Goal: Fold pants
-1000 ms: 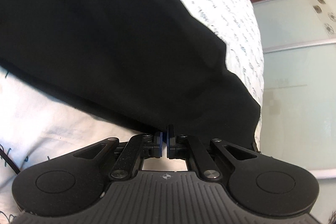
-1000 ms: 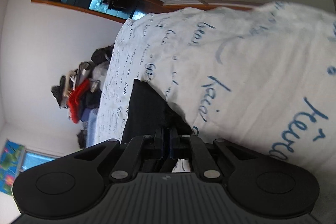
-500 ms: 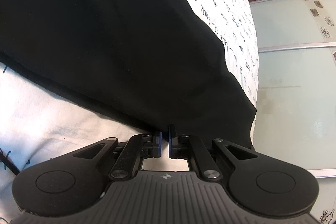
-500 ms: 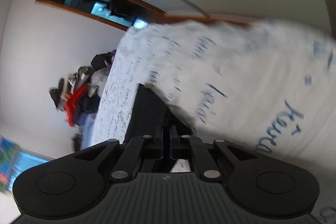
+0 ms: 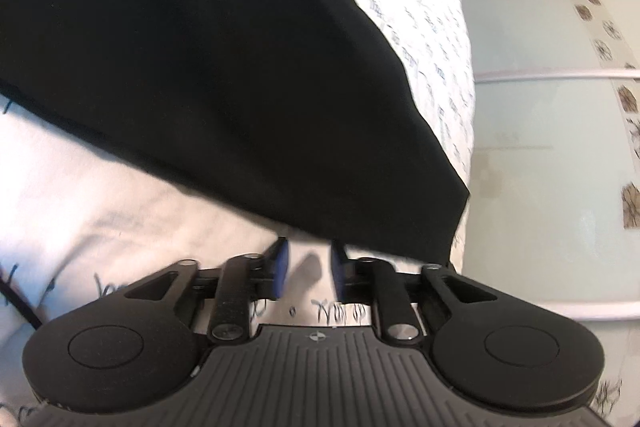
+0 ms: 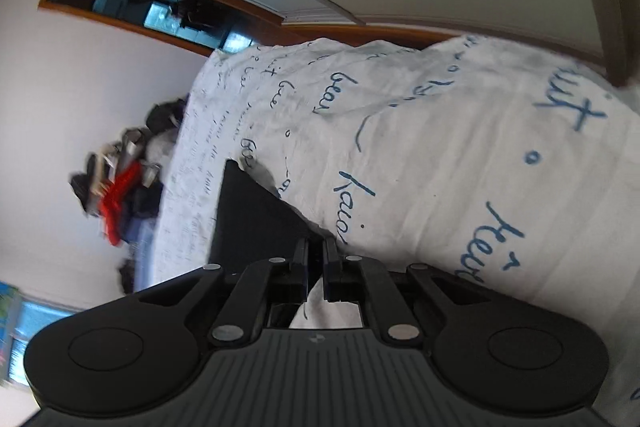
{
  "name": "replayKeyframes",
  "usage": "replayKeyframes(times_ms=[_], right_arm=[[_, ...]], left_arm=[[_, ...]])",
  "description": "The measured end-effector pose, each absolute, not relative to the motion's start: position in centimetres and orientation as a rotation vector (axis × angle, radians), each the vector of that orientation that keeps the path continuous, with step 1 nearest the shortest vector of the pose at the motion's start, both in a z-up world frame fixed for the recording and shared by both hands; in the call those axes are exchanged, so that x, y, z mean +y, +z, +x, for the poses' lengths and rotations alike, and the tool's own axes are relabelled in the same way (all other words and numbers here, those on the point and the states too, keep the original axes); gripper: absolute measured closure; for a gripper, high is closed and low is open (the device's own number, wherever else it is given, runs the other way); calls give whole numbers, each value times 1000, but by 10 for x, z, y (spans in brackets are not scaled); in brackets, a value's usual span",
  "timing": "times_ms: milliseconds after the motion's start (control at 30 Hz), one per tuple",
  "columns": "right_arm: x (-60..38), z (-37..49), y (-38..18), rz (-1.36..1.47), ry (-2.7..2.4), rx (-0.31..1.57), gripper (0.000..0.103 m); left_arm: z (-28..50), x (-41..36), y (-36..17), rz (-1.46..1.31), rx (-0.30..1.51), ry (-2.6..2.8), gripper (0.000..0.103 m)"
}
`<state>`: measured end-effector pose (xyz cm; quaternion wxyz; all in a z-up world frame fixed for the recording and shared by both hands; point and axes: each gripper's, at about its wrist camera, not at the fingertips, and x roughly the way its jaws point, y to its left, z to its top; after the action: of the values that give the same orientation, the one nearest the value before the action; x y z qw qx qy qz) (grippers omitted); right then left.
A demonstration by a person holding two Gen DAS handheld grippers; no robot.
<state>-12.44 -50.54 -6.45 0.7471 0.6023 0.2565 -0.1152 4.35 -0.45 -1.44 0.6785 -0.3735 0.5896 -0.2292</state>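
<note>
The black pants (image 5: 208, 67) lie spread on a white bed sheet with blue writing (image 5: 100, 211) and fill most of the left wrist view. My left gripper (image 5: 307, 267) is open and empty, its blue pads just short of the pants' near edge. In the right wrist view the pants (image 6: 252, 219) show as a dark strip running away from me on the sheet (image 6: 440, 155). My right gripper (image 6: 315, 267) is nearly shut, with a narrow gap between the jaws, at the pants' near edge; I cannot tell if cloth is pinched.
A pale green glass wardrobe door (image 5: 552, 147) stands right of the bed. A pile of clothes with a red item (image 6: 116, 195) lies beyond the bed's far end. A wood-framed doorway (image 6: 160, 11) is behind it.
My left gripper has opened and let go of the pants' edge, which now lies on the sheet. My right gripper's jaws have parted slightly and the view has shifted.
</note>
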Motion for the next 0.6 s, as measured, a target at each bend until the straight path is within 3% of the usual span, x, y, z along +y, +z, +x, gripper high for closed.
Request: replayKeyframes(times_ms=[67, 200, 333, 367, 500, 600], right_arm=[[-508, -139, -52, 1310, -332, 500, 95], [-506, -159, -19, 1281, -395, 292, 92], [-456, -94, 10, 1195, -100, 419, 90], [-436, -71, 13, 1172, 2, 473, 87], [-346, 21, 8, 1117, 327, 681, 42], [-298, 67, -6, 1068, 393, 813, 39]], left_arm=[[39, 2, -8, -819, 1310, -533, 60], [30, 20, 18, -705, 1201, -516, 59], [31, 29, 56, -567, 986, -487, 59], [34, 29, 61, -523, 925, -453, 57], [44, 17, 57, -340, 765, -260, 56], [48, 10, 37, -308, 787, -199, 56]])
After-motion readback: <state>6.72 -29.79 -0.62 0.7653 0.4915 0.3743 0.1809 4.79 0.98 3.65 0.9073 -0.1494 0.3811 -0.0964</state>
